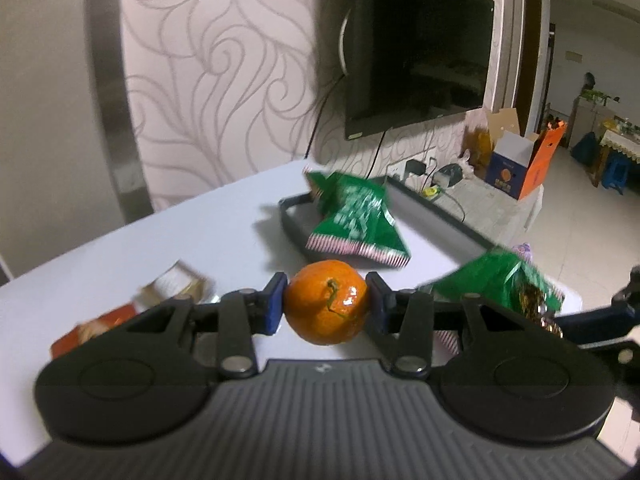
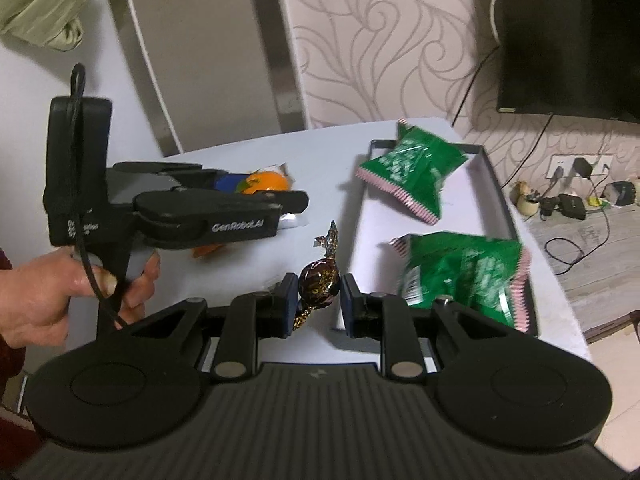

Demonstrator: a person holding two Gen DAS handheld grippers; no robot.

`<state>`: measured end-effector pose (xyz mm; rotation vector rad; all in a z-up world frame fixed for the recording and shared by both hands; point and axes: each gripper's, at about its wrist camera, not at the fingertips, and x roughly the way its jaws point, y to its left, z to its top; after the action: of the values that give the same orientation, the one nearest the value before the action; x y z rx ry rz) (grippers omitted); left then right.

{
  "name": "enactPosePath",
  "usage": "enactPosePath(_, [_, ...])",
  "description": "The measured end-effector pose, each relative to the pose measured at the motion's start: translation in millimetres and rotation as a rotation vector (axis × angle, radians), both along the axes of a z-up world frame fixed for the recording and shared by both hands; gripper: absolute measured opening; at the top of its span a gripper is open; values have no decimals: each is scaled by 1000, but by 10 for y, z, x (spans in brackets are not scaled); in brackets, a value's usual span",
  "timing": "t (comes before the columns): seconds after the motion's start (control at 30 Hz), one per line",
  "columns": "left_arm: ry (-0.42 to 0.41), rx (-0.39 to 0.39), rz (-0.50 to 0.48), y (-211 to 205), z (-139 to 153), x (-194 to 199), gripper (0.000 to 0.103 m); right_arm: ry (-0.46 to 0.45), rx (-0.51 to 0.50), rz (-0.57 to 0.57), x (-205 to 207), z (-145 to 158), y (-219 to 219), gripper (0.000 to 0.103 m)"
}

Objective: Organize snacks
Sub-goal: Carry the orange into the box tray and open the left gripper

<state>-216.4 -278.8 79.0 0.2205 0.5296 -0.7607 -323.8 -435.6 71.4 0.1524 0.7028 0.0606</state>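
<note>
My left gripper is shut on an orange mandarin and holds it above the white table. My right gripper is shut on a dark, gold-flecked foil-wrapped candy, just left of the dark-rimmed tray. Two green snack bags lie in the tray, the far one over its rim. In the right wrist view a hand carries the left gripper with the mandarin at the left. In the left wrist view the tray and a green bag lie ahead.
A pale snack packet and an orange-red packet lie on the table at the left. A TV hangs on the patterned wall behind. Past the table's right edge are a low stone shelf with chargers and an orange box.
</note>
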Motion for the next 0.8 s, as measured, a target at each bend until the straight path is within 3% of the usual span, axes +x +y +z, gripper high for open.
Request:
enactPosePath(0.37, [-12,-1,-53,-590,-3,79,46,-12,-12,-52,39,-2,-440,26])
enactPosePath(0.8, [-13,0,-48,-1137,-87,176,46,-3,-28,-40,148,-51,-820,26])
